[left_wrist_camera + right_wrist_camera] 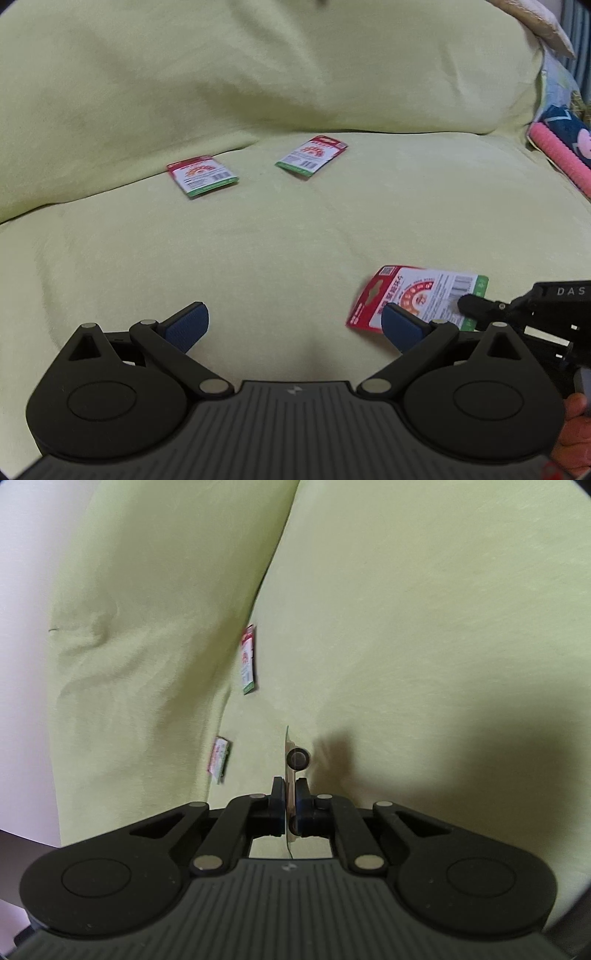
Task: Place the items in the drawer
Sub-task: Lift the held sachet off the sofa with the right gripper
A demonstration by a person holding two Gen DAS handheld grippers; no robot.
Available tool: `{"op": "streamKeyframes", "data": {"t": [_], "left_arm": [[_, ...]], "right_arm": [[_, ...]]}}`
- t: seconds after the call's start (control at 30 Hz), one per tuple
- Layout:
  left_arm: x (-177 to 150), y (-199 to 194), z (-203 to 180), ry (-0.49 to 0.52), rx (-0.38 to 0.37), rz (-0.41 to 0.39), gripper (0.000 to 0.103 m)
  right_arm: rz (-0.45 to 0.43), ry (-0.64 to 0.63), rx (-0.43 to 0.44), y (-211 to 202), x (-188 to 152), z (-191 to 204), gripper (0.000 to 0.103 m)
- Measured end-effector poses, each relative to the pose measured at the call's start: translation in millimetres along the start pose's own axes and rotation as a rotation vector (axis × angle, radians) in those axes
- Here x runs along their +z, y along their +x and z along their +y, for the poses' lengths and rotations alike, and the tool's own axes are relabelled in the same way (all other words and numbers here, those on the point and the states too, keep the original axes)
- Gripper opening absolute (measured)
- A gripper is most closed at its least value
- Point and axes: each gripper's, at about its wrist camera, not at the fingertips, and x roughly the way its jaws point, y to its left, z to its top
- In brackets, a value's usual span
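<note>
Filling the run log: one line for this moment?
right gripper: shut on card pack | left gripper: open, empty | two packs on sofa

1. Left gripper [294, 328] at near edge, jaws spread wide, blue pads [187, 328] showing, nothing between them.
2. Yellow-green blanket [258, 240] covers the whole surface, rising into a soft bulge at the far side.
3. Three red/white/green packets. Far-left packet [202, 176] lies flat; far-centre packet [312, 156] lies flat, well apart from it.
4. Near-right packet [413, 297] just beyond the left gripper's right pad, clamped at its green end by the right gripper [476, 304] coming in from the right edge.
5. Pink ribbed object [561, 162] and dark blue patterned fabric [565, 127] at far right.
6. Fingers [572, 421] at near right edge.
</note>
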Motion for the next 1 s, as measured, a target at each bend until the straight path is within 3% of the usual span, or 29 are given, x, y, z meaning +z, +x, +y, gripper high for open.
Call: {"op": "streamKeyframes", "data": {"t": [0.13, 0.27, 0.47, 0.67, 1.0], "left_arm": [[-2, -8, -11, 0.011, -0.016, -0.003, 0.100], [-5, -12, -16, 0.019, -0.025, 0.001, 0.100], [-9, -12, -16, 0.016, -0.022, 0.015, 0.100], [-9, -6, -11, 0.018, -0.007, 0.029, 0.100], [-9, -15, -13, 0.027, -0.028, 0.009, 0.100]], "right_arm": [[0.001, -0.002, -0.026, -24, -1, -4, 0.005], [0.025, -0.011, -0.081, -23, 0, -7, 0.006], [0.109, -0.019, -0.147, 5, -7, -17, 0.021], [0.111, -0.012, -0.109, 16, -13, -23, 0.013], [0.061, 0.014, -0.019, -32, -7, -6, 0.007]]}}
